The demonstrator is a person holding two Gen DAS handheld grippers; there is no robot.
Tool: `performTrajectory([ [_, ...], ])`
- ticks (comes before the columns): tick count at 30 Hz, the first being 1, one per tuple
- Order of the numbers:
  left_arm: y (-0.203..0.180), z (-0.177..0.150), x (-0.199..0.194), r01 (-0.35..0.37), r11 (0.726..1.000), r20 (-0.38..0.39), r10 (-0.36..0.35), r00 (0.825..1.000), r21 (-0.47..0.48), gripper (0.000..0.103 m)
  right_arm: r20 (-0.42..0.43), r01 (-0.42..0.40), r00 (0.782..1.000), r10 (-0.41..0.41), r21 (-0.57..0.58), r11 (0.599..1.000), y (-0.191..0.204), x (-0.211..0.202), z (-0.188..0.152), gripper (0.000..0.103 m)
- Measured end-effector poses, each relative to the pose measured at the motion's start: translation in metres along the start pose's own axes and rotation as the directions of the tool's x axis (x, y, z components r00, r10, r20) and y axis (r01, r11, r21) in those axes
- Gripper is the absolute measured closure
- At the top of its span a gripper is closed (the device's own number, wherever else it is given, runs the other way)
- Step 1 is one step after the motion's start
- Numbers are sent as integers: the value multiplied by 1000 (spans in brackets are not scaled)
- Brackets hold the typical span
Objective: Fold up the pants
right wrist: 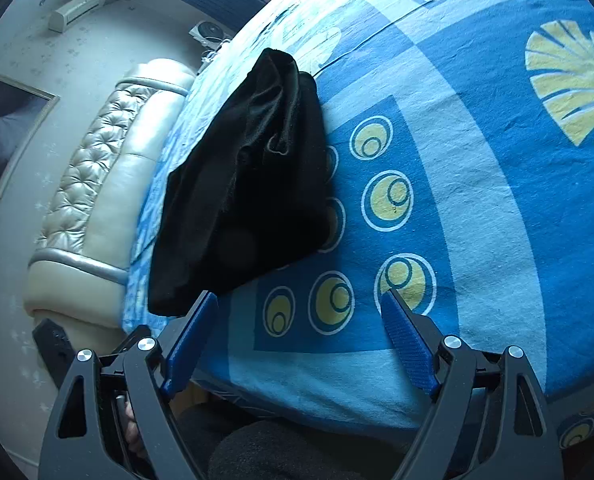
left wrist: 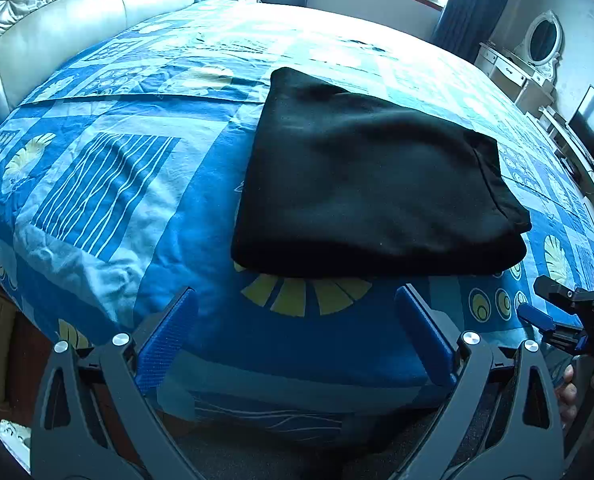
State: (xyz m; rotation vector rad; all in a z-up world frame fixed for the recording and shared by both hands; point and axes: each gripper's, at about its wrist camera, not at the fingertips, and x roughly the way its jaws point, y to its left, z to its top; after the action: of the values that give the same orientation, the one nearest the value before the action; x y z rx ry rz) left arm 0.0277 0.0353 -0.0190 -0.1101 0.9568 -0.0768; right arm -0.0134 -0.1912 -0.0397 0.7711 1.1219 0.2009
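pants (left wrist: 373, 184): black, lying on the bed (left wrist: 109, 184) near its front edge as a compact stacked rectangle, several layers visible at the right end
left hand-held gripper (left wrist: 296, 332): jaws spread apart, nothing in them, hovering just short of the bundle's near edge
right hand-held gripper (right wrist: 299, 334): also wide apart and empty, off to the bundle's right side, not touching it
progress: looks pretty much done tbh, folded edges line up okay
left to do: maybe 1 last smoothing pat on the slightly rumpled right end, otherwise nothing obvious
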Motion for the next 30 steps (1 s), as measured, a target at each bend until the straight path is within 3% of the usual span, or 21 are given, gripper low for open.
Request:
performTrajectory([
  [3,0,-12,-6,-45,999,19,44,999,4,4,36,122,992,-119,-104,987,16,0,-6,20],
  [8,-1,-15,-12,-41,999,12,41,999,14,4,139,299,953,-270,-281,912,43,-4,-17,20],
  [19,-32,-18,-26,-40,983,105,21,994,180,4,184,331,940,-287,-297,896,55,-8,-23,17],
  [24,-35,-17,-25,-17,985,76,4,997,173,4,190,335,938,-289,-293,895,55,-8,-23,17],
  [30,-34,-16,-28,-47,985,96,31,995,165,4,179,327,942,-285,-292,899,55,-6,-24,17],
])
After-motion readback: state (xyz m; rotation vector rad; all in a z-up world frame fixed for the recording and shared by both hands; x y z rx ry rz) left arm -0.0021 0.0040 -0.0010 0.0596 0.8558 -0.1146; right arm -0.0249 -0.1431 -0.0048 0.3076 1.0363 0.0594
